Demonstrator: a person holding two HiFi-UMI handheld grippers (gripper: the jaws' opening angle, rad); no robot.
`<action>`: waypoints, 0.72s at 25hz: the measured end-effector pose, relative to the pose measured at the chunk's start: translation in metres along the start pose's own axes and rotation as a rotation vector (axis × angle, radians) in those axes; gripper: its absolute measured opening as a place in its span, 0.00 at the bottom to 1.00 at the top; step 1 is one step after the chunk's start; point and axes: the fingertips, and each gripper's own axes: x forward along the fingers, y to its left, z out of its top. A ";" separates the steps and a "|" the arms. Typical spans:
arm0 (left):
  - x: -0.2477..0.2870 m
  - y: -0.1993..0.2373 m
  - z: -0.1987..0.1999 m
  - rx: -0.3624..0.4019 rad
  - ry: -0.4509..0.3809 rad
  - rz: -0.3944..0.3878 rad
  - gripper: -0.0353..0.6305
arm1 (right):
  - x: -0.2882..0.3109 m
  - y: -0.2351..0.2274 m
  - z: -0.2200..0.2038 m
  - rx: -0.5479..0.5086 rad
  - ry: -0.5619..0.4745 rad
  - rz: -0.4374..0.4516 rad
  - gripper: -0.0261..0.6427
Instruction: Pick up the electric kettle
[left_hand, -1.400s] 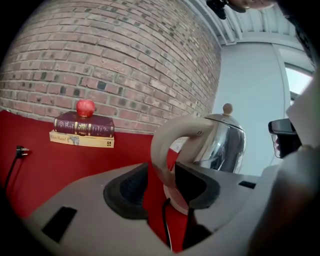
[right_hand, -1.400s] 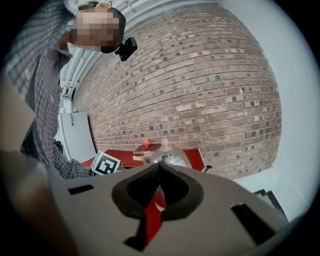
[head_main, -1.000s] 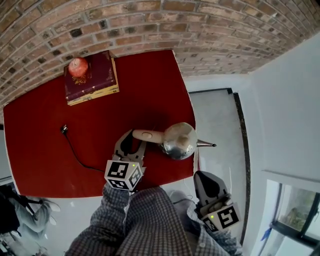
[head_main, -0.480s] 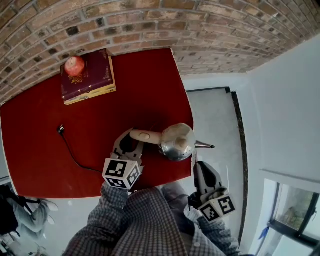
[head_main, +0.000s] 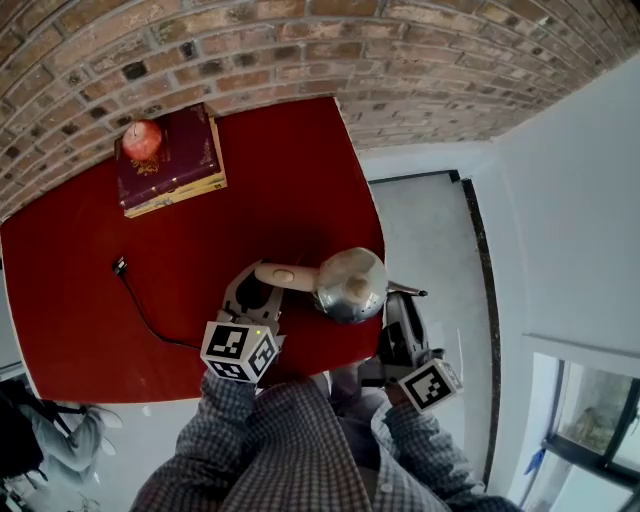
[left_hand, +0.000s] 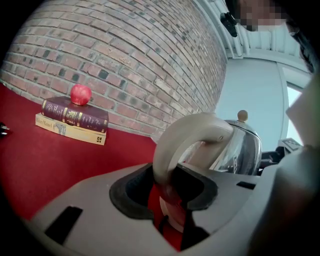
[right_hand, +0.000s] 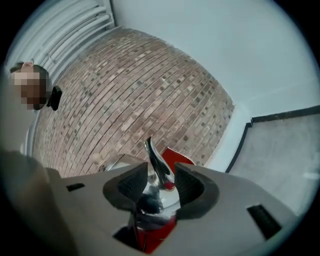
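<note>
Two grippers are meeting at one shiny electric kettle (head_main: 350, 285).

One second ago the right gripper (head_main: 400, 312) was hanging below the desk's near edge. Now it is reaching up by the near right corner, and its fingers are standing apart on both sides of the thin, pointed spout (right_hand: 157, 167) without squeezing it. The left gripper (head_main: 255, 290) is staying where it was, and its fingers are closing tight on the smooth, curved cream handle (left_hand: 185, 140). One round silver kettle is sitting on the soft red desk (head_main: 200, 225), close to the near right corner. Two hard books (head_main: 175, 165) are lying stacked by the far edge, toward the far left corner. One round red apple (head_main: 141, 140) is resting on top of them. One thin black cable (head_main: 140, 300) is snaking toward the near edge.
</note>
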 end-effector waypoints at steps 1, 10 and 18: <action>0.000 0.000 0.000 -0.001 -0.001 0.003 0.24 | 0.003 -0.001 0.001 0.019 -0.011 0.001 0.28; 0.000 0.002 -0.001 -0.040 -0.011 0.038 0.24 | 0.014 0.000 0.002 0.101 -0.028 0.065 0.30; -0.009 0.001 -0.006 -0.070 -0.017 0.107 0.24 | 0.021 -0.004 0.004 0.020 0.050 0.123 0.28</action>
